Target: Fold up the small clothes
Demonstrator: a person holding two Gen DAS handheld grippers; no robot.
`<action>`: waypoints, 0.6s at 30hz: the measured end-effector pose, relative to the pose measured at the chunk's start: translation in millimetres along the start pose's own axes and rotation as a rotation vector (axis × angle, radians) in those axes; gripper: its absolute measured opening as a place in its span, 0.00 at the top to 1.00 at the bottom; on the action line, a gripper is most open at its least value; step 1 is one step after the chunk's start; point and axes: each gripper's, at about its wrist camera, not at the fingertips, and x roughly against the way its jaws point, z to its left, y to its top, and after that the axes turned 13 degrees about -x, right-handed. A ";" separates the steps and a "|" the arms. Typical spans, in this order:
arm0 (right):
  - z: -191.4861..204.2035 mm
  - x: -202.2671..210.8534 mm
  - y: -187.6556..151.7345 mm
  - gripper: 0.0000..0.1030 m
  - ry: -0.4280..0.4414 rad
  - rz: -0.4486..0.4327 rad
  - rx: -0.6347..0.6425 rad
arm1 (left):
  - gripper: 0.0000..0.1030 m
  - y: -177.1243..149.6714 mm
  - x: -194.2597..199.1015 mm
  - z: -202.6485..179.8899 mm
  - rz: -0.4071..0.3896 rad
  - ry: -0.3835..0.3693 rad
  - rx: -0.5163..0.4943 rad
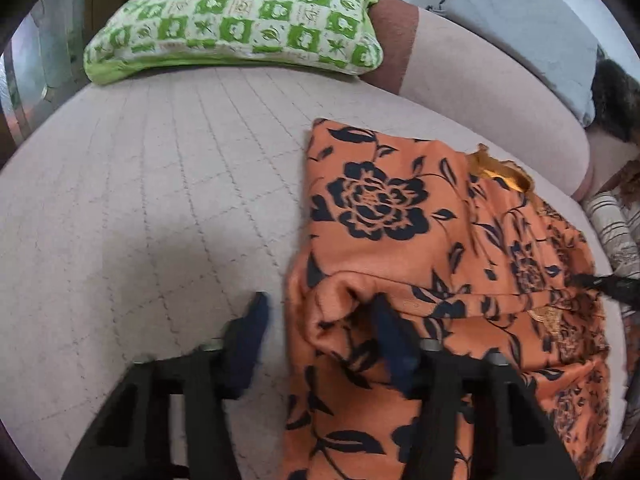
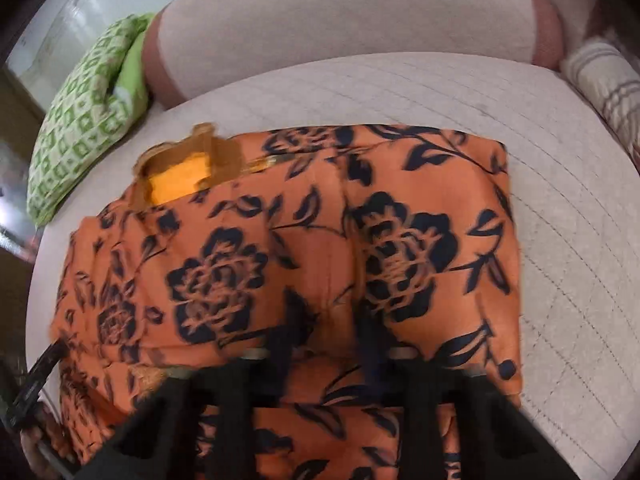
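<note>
An orange garment with a black flower print lies partly folded on the beige quilted sofa seat; its yellow-lined neck opening shows at the far edge. My left gripper is open at the garment's near left edge: its left finger rests on the bare seat, its right finger presses on a raised fold of cloth. My right gripper sits over the garment; its fingers stand a little apart with a ridge of cloth between them, blurred.
A green and white checked cushion lies at the far left of the sofa. The sofa backrest runs behind. A striped cushion is at the right, and a grey cushion and dark fur sit behind.
</note>
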 end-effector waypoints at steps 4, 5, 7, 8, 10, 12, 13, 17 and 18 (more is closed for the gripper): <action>20.9 55.5 -10.1 0.89 0.006 -0.171 0.042 | 0.65 -5.3 2.4 7.0 -0.003 -0.027 0.056; 21.0 58.0 -15.5 0.86 -0.016 -0.190 0.045 | 0.65 -5.1 3.0 7.1 -0.003 -0.024 0.055; 14.9 34.6 -27.3 0.79 -0.109 -0.146 0.066 | 0.64 -3.0 8.2 5.8 -0.013 -0.040 0.055; 5.4 14.0 -30.9 0.77 -0.128 -0.063 0.046 | 0.64 -2.0 15.5 6.0 -0.029 -0.043 0.051; -7.9 17.5 -36.9 0.48 -0.075 -0.089 0.001 | 0.53 4.4 33.2 6.0 -0.085 -0.012 0.032; -17.9 40.5 -33.6 0.17 -0.019 -0.154 -0.062 | 0.46 14.1 50.1 7.2 -0.152 0.008 0.027; -20.4 52.5 -30.1 0.17 0.012 -0.191 -0.077 | 0.45 22.8 52.9 6.9 -0.175 0.007 0.018; -17.1 64.3 2.4 0.17 0.075 -0.218 -0.060 | 0.46 46.4 23.4 0.4 -0.120 0.014 -0.012; -15.2 57.4 10.9 0.18 0.097 -0.195 -0.069 | 0.46 47.6 1.3 1.4 -0.052 0.013 0.006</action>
